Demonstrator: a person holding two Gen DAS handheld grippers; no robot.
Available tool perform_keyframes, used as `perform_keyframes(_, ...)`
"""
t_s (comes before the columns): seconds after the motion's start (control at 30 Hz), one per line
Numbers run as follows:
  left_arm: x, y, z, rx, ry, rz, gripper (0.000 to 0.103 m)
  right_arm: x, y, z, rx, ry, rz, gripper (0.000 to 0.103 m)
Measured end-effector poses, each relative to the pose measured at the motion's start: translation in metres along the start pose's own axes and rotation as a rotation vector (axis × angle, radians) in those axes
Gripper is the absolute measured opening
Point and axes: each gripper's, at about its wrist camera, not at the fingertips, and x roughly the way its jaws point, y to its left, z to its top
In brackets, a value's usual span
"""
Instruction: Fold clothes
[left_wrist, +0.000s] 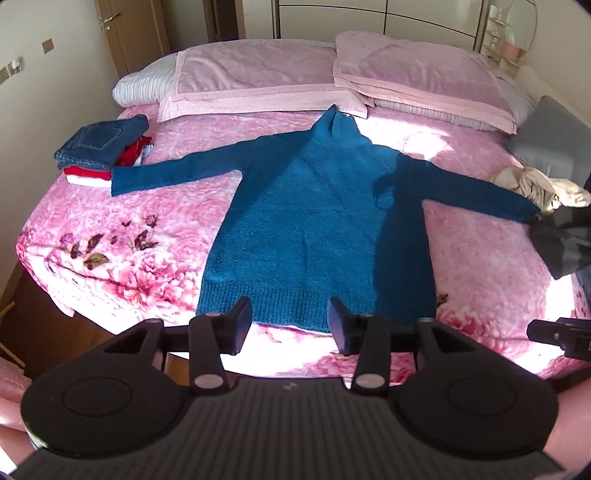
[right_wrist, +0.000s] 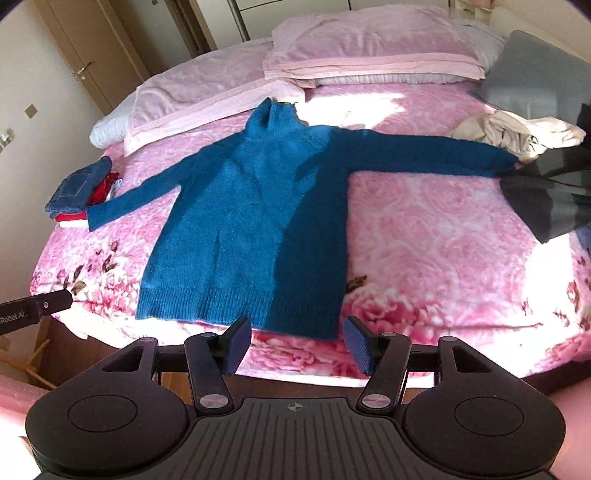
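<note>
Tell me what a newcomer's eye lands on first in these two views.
First, the blue sweater spread flat in the middle of the pink floral bedspread, both sleeves stretched out sideways. Next, the folded stack of jeans and red clothes by its left cuff, and a crumpled beige garment beside dark clothes at its right cuff. Both the left claw and right claw hover open near the hem.

Blue sweater (left_wrist: 314, 221) flat on bed (left_wrist: 129, 229), sleeves spread; left gripper (left_wrist: 291, 326) open near hem, apparently not touching.
</note>
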Motion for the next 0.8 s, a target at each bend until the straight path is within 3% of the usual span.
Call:
perform_keyframes(0.1, -0.004, -0.003, -0.003, 0.019, 0.005, 0.004, 0.046, -0.002, 0.008, -0.004, -0.019, 0.023, -0.006, 0.059)
perform_keyframes(0.47, -0.006, -0.009, -0.027, 0.061, 0.052, -0.001, 0.046, 0.001, 0.031, -0.027, -0.117, 0.094, -0.019, 0.059)
perform_keyframes(0.8, -0.010, -0.019, -0.037, 0.089, 0.062, -0.005, 0.047, -0.001, 0.027, -0.042, -0.120, 0.125, -0.033, 0.059)
